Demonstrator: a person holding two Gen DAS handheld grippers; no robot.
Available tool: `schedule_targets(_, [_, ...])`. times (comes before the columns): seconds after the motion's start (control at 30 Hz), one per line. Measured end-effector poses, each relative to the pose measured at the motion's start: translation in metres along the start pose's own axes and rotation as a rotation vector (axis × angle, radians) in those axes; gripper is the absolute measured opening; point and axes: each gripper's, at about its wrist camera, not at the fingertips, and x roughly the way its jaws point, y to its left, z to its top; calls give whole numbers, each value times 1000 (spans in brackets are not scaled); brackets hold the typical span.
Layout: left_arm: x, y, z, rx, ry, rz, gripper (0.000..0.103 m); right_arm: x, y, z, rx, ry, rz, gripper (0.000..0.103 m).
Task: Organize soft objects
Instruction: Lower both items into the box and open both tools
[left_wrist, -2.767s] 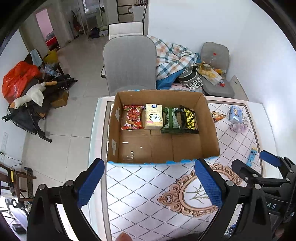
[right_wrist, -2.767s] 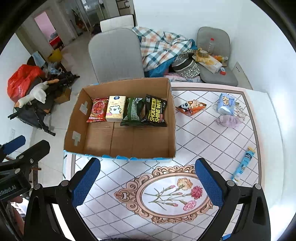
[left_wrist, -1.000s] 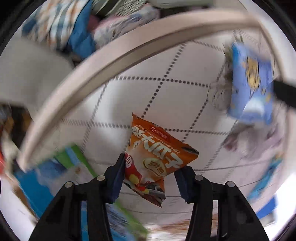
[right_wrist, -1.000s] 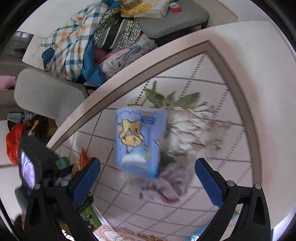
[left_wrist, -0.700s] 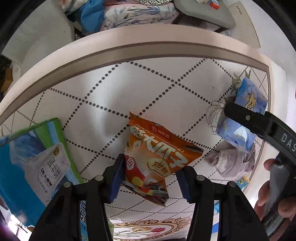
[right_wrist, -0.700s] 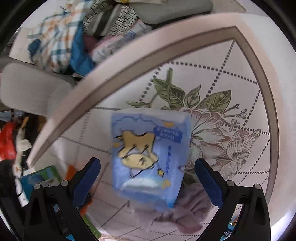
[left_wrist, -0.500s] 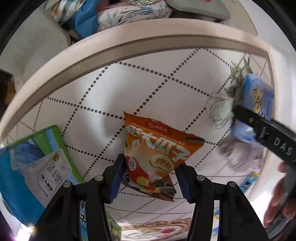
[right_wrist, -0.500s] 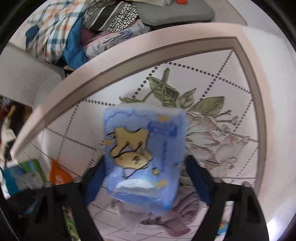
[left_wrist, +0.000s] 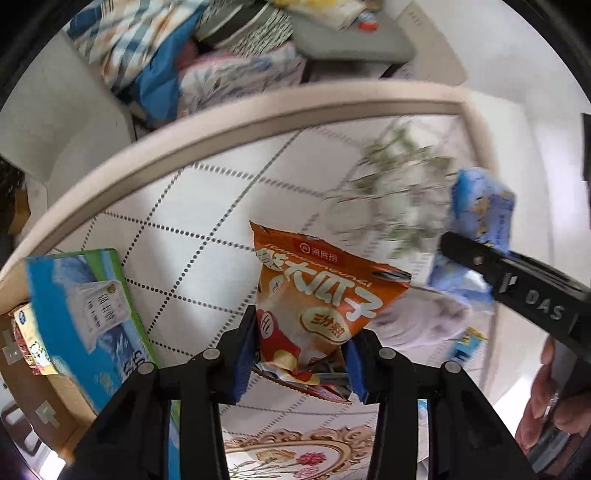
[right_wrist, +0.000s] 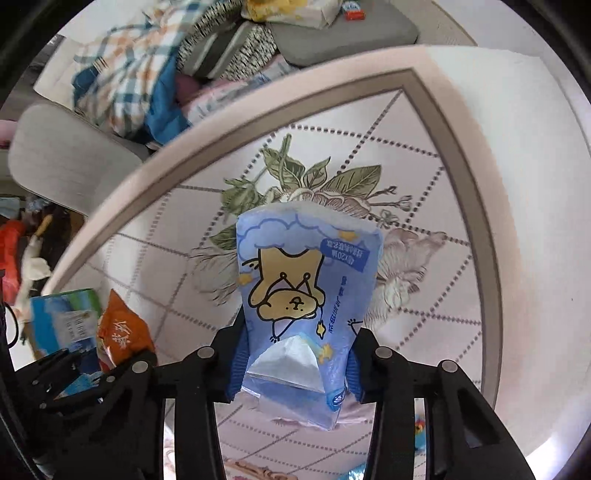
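While your left gripper (left_wrist: 301, 354) has its blue fingers (left_wrist: 244, 354) clenched on the lower end of the orange snack bag (left_wrist: 317, 299), the bag sticks up and forward over the table (left_wrist: 192, 206), crumpled foil end poking out below the pads. Your right gripper (right_wrist: 293, 363) fingers (right_wrist: 239, 360) are squeezed onto the blue tissue pack (right_wrist: 304, 295), held above the flower print of the table, white tissue showing at its opening near the pads.

Outward from the left fingers: cardboard box (left_wrist: 55, 402) at lower left, its outer flap printed blue and green with a small carton picture and text too blurred to read. Inside, only a corner shows, with a red packet (left_wrist: 22, 339) and a pale pack (left_wrist: 35, 349) by the wall; anything more is cut off. A lilac cloth (left_wrist: 432, 317) lies on the table right of the snack bag, under the right gripper's arm, which reads "DAS".

Writing: snack bag has big white Chinese characters and a round red logo; tissue pack has an upside-down cartoon bear, stars, and a label with "4" and "20", rest unclear. Beyond the table edge, a grey chair (right_wrist: 62, 162) and a plaid blanket (right_wrist: 125, 77) pile.
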Motion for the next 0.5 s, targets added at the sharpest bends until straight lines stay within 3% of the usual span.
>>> schedule_targets(0.13, [-54,-7,-17,18,-100,-19,39,-39,-1,-18,0,-51,37,45])
schedule_targets(0.23, [-96,9,-30,38,-175,-34,39,-70,7,-42,-22,-89,65,45])
schedule_targets(0.5, [-160,37,-104,35,-277,-144,39,-143,54,-137,-116,-156,138,45])
